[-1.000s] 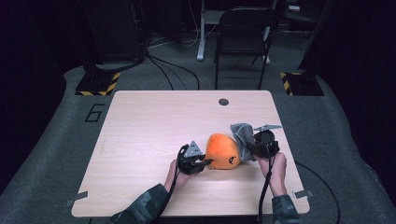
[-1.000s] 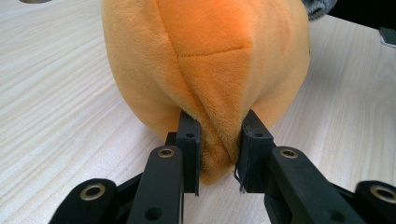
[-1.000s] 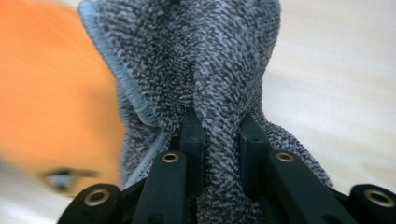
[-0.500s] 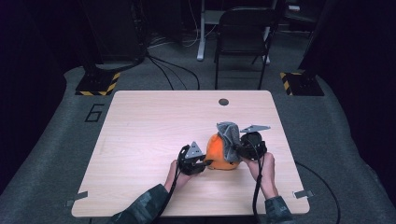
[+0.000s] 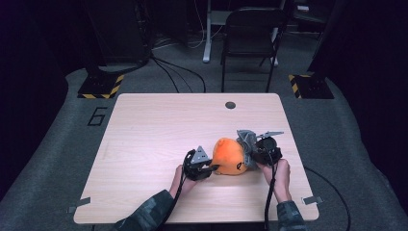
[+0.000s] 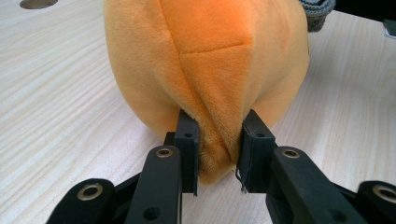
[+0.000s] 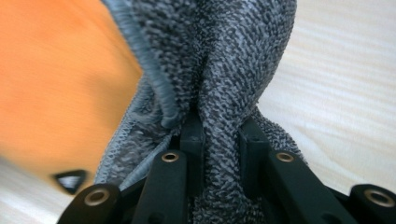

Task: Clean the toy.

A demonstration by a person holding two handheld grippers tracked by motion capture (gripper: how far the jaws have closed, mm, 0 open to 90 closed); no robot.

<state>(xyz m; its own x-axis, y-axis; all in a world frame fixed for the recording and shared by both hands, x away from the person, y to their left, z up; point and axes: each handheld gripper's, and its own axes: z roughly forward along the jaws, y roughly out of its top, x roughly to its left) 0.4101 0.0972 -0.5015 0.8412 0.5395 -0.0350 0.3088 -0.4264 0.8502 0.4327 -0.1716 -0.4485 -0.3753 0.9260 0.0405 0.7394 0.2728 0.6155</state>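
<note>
An orange plush toy (image 5: 229,156) rests on the wooden table (image 5: 159,125), near its front right. My left gripper (image 5: 210,168) is at the toy's left side, and in the left gripper view its jaws pinch a fold of the orange plush (image 6: 205,70). My right gripper (image 5: 251,155) is shut on a grey knitted cloth (image 5: 246,139) at the toy's right side. In the right gripper view the grey cloth (image 7: 219,60) bunches up between the jaws, with the orange plush (image 7: 56,84) just beside it.
A round cable hole (image 5: 230,105) is set in the table's far edge. A dark chair (image 5: 250,33) stands beyond the table, and yellow-black striped floor plates (image 5: 100,85) lie at both far corners. The person's forearms enter from the bottom.
The right gripper moved the grey cloth left and down, closer onto the toy's right side. The left gripper and toy stayed where they were.
</note>
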